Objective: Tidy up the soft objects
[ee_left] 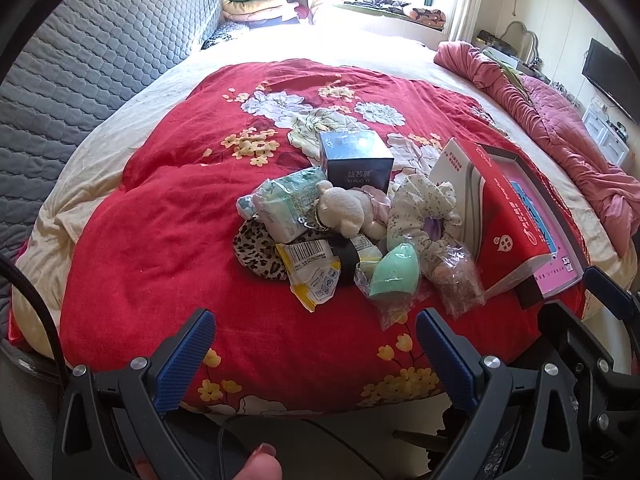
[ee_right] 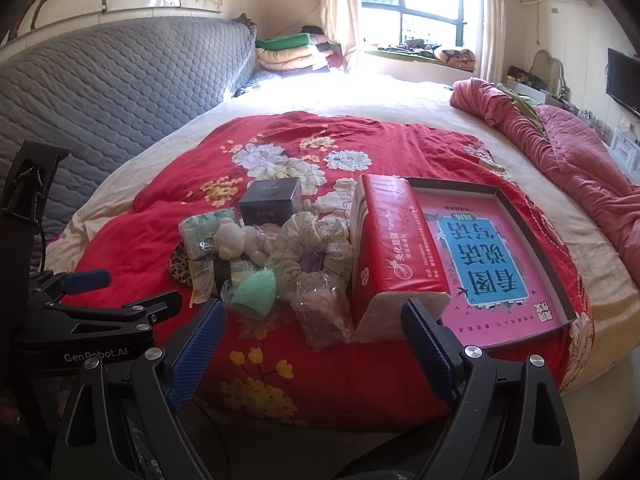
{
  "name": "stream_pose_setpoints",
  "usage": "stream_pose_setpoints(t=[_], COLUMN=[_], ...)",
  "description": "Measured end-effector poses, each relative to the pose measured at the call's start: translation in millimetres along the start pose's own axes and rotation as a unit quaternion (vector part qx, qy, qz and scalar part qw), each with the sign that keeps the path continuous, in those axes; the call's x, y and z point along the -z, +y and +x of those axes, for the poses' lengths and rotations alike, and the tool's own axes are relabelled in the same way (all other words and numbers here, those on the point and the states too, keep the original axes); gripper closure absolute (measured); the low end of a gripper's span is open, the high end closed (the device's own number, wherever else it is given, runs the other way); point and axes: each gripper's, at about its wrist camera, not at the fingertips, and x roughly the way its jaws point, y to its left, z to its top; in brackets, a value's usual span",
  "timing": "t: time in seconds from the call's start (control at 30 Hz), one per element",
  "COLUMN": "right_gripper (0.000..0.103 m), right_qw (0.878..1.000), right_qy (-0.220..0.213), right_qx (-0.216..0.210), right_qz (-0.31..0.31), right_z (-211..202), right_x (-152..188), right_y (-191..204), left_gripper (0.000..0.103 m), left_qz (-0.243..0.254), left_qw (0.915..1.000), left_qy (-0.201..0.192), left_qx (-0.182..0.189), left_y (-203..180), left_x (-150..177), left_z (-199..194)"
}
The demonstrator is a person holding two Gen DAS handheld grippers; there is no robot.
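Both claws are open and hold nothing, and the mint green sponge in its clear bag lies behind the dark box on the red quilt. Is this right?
Not quite. The mint green sponge lies in front of the dark box, at the near edge of the pile, as the left wrist view shows. The rest holds: left claw and right claw are open and empty, over the red quilt.

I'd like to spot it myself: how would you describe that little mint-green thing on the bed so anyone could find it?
Start at the red floral quilt covering the bed, then find the heap of small items beside the red tissue pack. At the heap's near edge lies the mint-green teardrop sponge inside a clear plastic bag; it is the only smooth, plain-coloured piece among patterned scrunchies and printed packets.
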Motion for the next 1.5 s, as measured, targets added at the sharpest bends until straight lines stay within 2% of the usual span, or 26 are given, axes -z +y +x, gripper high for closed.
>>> stream_pose_setpoints(t=[0.4,0.6,0.73,0.97,1.03,1.17,1.23,1.3,1.37,1.43,1.5], right_gripper=[0.013,0.013,0.013,0.013,0.013,0.013,0.013,0.013,0.013,0.013,0.014], right_qw=[1.0,0.999,0.997,0.993,0.992,0.991,0.99,0.99,0.99,0.989,0.988], right_qy=[0.013,0.044,0.074,0.093,0.1,0.107,0.109,0.108,0.11,0.118,0.12], right_qx=[-0.005,-0.008,-0.016,-0.026,-0.015,-0.017,-0.018,-0.02,-0.021,-0.019,-0.014], right_qz=[0.004,-0.009,-0.035,-0.066,-0.077,-0.084,-0.087,-0.086,-0.084,-0.089,-0.097], right_z=[8,27,47,77,86,97,100,100,102,106,110], right_x=[3,6,9,10,10,10,11,12,13,15,15], right_y=[-1,0,4,7,8,11,11,10,9,12,15], left_gripper=[0.002,0.002,0.002,0.003,0.003,0.003,0.003,0.004,0.005,0.007,0.019], left_qz=[-0.018,-0.018,-0.022,-0.019,-0.03,-0.056,-0.047,-0.032,-0.001,0.032,0.051], left_qw=[0.9998,0.9992,0.9958,0.9928,0.9927,0.9916,0.9923,0.9914,0.99,0.989,0.987], left_qy=[0.006,0.03,0.069,0.096,0.096,0.101,0.094,0.084,0.07,0.061,0.065], left_qx=[0.002,0.021,0.056,0.069,0.066,0.058,0.066,0.095,0.123,0.131,0.138], left_y=[12,21,25,25,34,51,50,43,27,8,-8], left_x=[-2,1,6,8,5,1,0,-4,-10,-18,-28], left_z=[6,19,36,55,61,72,70,67,60,57,61])
